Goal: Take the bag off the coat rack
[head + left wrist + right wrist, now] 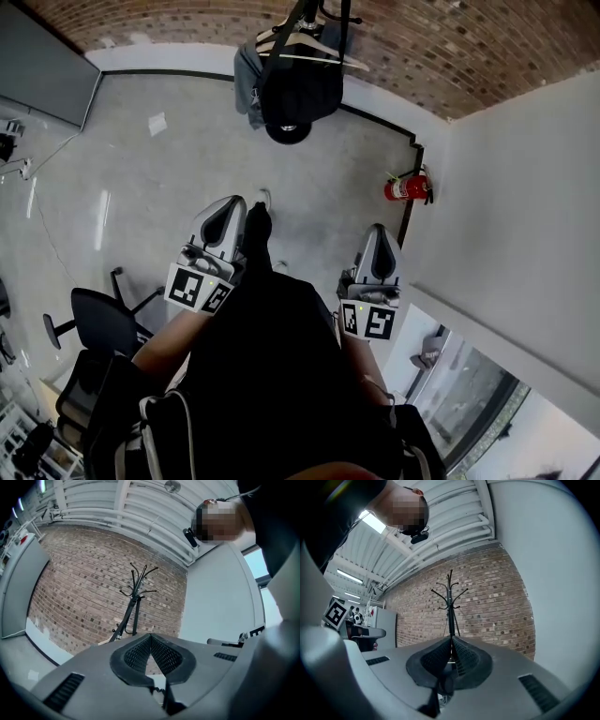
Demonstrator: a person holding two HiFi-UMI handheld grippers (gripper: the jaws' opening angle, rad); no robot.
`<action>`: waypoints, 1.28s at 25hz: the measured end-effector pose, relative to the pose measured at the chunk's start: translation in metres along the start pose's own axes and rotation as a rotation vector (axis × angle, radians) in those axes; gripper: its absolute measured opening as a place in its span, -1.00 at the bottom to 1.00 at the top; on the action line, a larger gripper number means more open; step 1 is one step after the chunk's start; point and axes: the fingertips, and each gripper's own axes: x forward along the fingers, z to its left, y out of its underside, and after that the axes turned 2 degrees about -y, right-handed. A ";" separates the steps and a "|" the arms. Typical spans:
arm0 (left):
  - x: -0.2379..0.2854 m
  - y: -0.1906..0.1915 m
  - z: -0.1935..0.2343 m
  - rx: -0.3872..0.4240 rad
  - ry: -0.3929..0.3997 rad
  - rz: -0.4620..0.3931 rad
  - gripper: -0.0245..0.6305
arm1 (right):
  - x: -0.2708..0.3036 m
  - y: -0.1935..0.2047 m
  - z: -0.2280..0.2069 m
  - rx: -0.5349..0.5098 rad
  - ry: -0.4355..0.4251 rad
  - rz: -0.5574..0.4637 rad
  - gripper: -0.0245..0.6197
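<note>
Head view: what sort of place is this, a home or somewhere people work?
Probably a workplace, an office or lab in an industrial-style building: a bare brick wall, a fire extinguisher by the wall, an office chair and a coat rack hung with a dark bag.

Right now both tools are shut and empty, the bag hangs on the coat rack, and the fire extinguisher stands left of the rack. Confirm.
One thing is off: the fire extinguisher stands right of the coat rack, by the wall, as the head view shows. The rest holds: left tool and right tool shut and empty, bag on the rack.
</note>
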 end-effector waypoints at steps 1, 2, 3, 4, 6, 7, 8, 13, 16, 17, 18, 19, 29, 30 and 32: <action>0.010 -0.002 0.007 -0.008 -0.012 0.001 -0.87 | 0.013 0.001 -0.002 -0.001 -0.003 0.007 -0.86; 0.020 -0.004 0.014 -0.015 -0.021 0.003 -0.87 | 0.026 0.001 -0.003 0.000 -0.008 0.012 -0.86; 0.030 -0.005 0.021 -0.017 -0.026 0.006 -0.87 | 0.040 -0.001 -0.003 0.000 -0.015 0.013 -0.86; 0.040 -0.007 0.026 -0.017 -0.028 0.009 -0.87 | 0.053 -0.003 -0.002 -0.002 -0.022 0.012 -0.86; 0.057 -0.011 0.036 -0.017 -0.024 0.011 -0.87 | 0.076 -0.006 0.000 -0.009 -0.040 0.012 -0.86; 0.066 -0.014 0.040 -0.018 -0.021 0.010 -0.87 | 0.087 -0.007 0.003 -0.010 -0.051 0.014 -0.86; 0.074 -0.018 0.045 -0.018 -0.019 0.006 -0.87 | 0.097 -0.008 0.005 -0.010 -0.064 0.018 -0.86; 0.116 -0.041 0.066 -0.008 0.025 -0.032 -0.87 | 0.148 -0.017 0.008 -0.038 -0.060 0.012 -0.86; 0.147 -0.045 0.078 -0.005 0.062 -0.026 -0.87 | 0.179 -0.025 -0.009 -0.050 -0.012 -0.013 -0.86; 0.157 -0.046 0.081 -0.001 0.070 -0.025 -0.87 | 0.188 -0.028 -0.017 -0.055 0.009 -0.022 -0.86; 0.167 -0.047 0.082 0.003 0.080 -0.023 -0.87 | 0.196 -0.031 -0.025 -0.062 0.036 -0.031 -0.86; 0.177 -0.049 0.080 0.004 0.096 -0.022 -0.87 | 0.203 -0.033 -0.032 -0.071 0.066 -0.039 -0.86; 0.261 -0.059 0.068 0.057 0.048 -0.056 -0.86 | 0.286 -0.030 -0.047 -0.034 -0.073 -0.028 -0.86; 0.267 -0.057 0.069 0.061 0.028 -0.050 -0.86 | 0.294 -0.032 -0.051 -0.042 -0.100 -0.028 -0.86; 0.278 -0.056 0.073 0.074 -0.014 -0.046 -0.86 | 0.310 -0.036 -0.056 -0.057 -0.149 -0.026 -0.86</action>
